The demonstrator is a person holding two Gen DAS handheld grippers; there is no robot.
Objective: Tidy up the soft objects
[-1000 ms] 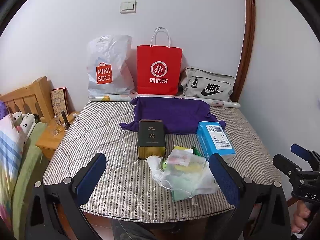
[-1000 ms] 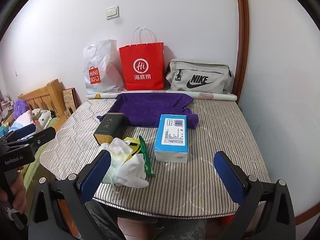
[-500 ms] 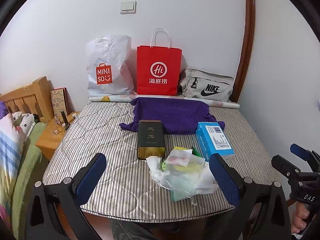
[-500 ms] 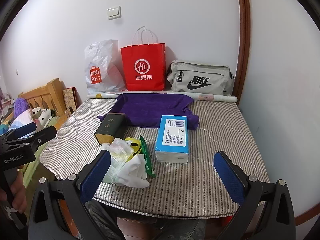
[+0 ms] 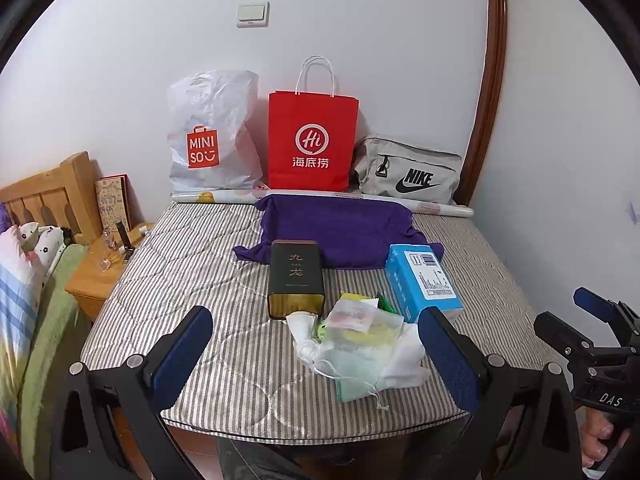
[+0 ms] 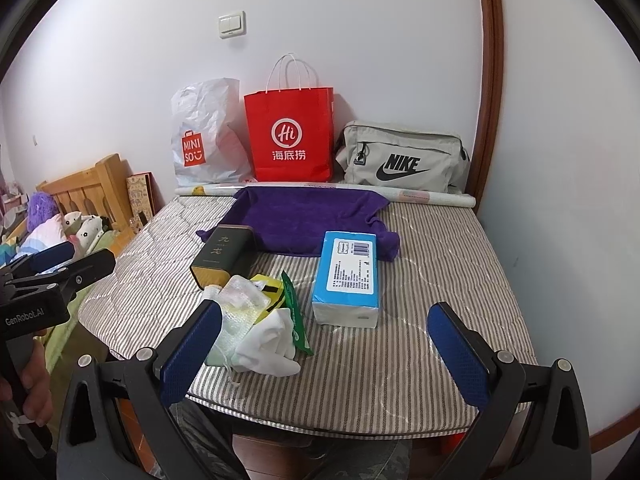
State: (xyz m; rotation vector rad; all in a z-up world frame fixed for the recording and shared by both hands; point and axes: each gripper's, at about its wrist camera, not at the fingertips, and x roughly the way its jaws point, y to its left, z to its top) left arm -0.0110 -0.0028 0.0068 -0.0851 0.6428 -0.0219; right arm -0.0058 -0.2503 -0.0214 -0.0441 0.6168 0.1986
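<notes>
A purple cloth (image 5: 340, 232) (image 6: 312, 216) lies spread at the back of the striped mattress (image 5: 192, 264) (image 6: 432, 272). In front lie a dark tea tin (image 5: 296, 276) (image 6: 224, 254), a blue tissue pack (image 5: 424, 280) (image 6: 348, 280) and a pile of white mesh pouches and small packets (image 5: 360, 344) (image 6: 260, 328). My left gripper (image 5: 320, 352) is open and empty above the mattress's near edge, in front of the pile. My right gripper (image 6: 324, 348) is open and empty, near the front edge, to the right of the pile.
A white Miniso bag (image 5: 212, 136), a red paper bag (image 5: 312, 144) and a grey Nike bag (image 5: 408, 172) stand against the back wall, with a paper roll (image 5: 360, 200) before them. A wooden nightstand (image 5: 100, 276) and a bed (image 5: 28, 292) are at the left.
Both views have shifted very slightly; nothing on the mattress has moved and both grippers stay open.
</notes>
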